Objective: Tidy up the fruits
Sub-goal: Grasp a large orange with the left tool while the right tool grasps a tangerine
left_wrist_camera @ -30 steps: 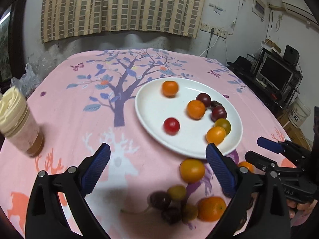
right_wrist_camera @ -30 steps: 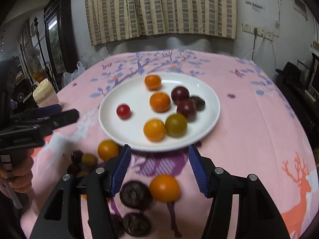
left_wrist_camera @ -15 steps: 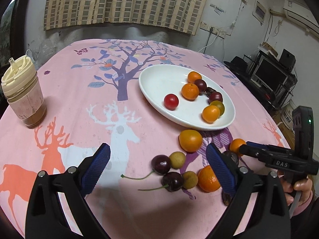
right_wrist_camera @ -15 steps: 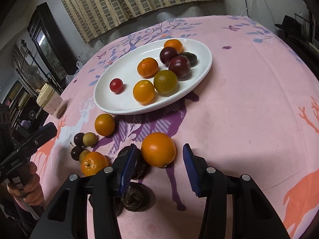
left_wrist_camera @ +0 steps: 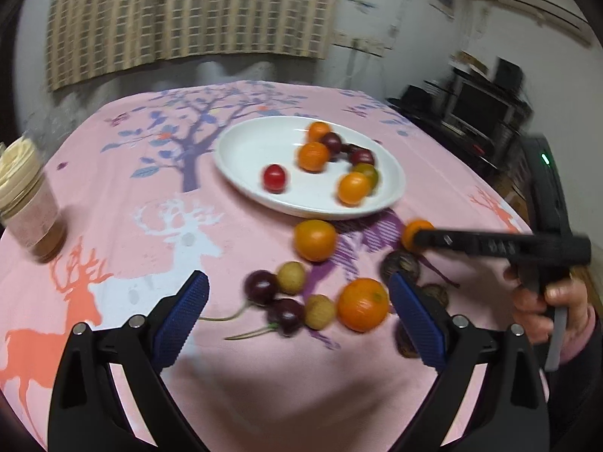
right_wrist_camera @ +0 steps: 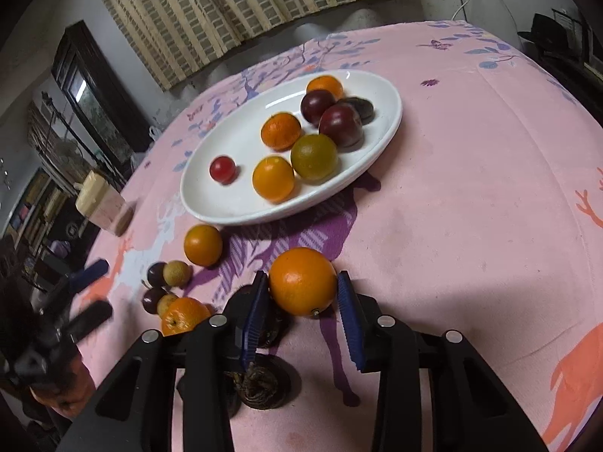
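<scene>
The right claw [right_wrist_camera: 303,297] sits low centre in the right wrist view with its blue pads on either side of an orange [right_wrist_camera: 302,280]; the pads look to be touching its flanks, so I judge it gripped, though the orange seems to rest on the worktop [right_wrist_camera: 471,188] and not yet lifted. The white plate [right_wrist_camera: 388,128], upper centre of that view, already carries several oranges, plums and a small red fruit. The step in hand looks like picking this orange up for the plate. The left claw [left_wrist_camera: 297,320] hangs wide and holds nothing, lower centre of the left wrist view, with a loose cluster in front of it: another orange [left_wrist_camera: 362,304], cherries [left_wrist_camera: 262,287] and pale round fruits [left_wrist_camera: 291,278], all blurred. Next the right claw needs to rise without knocking the dark wrinkled fruit [right_wrist_camera: 260,384] just beside its left pad, carry over the rim, and release into a bare patch at the plate's left side.
</scene>
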Demonstrator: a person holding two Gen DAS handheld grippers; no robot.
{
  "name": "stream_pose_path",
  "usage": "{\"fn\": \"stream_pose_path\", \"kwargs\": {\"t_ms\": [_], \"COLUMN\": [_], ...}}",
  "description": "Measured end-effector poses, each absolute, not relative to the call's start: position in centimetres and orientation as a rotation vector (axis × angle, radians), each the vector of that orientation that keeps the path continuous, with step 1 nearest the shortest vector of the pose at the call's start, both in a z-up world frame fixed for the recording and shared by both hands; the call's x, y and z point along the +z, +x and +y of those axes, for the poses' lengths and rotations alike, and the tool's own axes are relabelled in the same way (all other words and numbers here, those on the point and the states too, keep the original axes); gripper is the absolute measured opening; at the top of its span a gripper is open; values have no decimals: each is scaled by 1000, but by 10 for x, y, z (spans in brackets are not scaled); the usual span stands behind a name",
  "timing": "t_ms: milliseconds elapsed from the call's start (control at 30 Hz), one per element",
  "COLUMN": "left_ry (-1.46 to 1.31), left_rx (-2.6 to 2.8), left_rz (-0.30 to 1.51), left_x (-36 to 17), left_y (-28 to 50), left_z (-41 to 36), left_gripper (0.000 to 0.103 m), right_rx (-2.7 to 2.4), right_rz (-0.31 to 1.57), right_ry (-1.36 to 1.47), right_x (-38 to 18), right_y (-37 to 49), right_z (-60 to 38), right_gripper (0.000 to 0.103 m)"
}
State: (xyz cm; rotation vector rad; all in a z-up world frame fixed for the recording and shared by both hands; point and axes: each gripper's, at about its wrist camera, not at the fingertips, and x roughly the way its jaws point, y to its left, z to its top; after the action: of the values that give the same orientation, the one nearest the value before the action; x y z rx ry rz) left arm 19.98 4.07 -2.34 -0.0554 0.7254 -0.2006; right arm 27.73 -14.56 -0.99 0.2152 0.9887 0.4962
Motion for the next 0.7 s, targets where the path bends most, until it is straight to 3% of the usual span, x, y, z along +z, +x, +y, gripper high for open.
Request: {"fn": "stream_pose_path", "kwargs": {"t_ms": [33, 67, 167, 433, 700], "left_ry": [-18, 18, 122, 245, 368], "left_rx": [-250, -294, -332, -390, -425], "left_rz": [727, 735, 745, 801, 850], "left_x": [-23, -25, -32, -45, -56], "left_y": [197, 195, 191, 205, 221], "left_z": [32, 23, 2, -20, -25], "left_gripper": [73, 65, 57, 49, 49], "right_rx": [489, 481, 481, 489, 487], "right_rz": [977, 967, 968, 968, 975], "right_ry": [215, 213, 219, 201, 211], "right_x": [-8, -6, -5, -4, -4], "right_y": [277, 276, 276, 272, 271], "right_z": [-147, -148, -150, -147, -149], "right_gripper": [38, 38, 38, 38, 38]}}
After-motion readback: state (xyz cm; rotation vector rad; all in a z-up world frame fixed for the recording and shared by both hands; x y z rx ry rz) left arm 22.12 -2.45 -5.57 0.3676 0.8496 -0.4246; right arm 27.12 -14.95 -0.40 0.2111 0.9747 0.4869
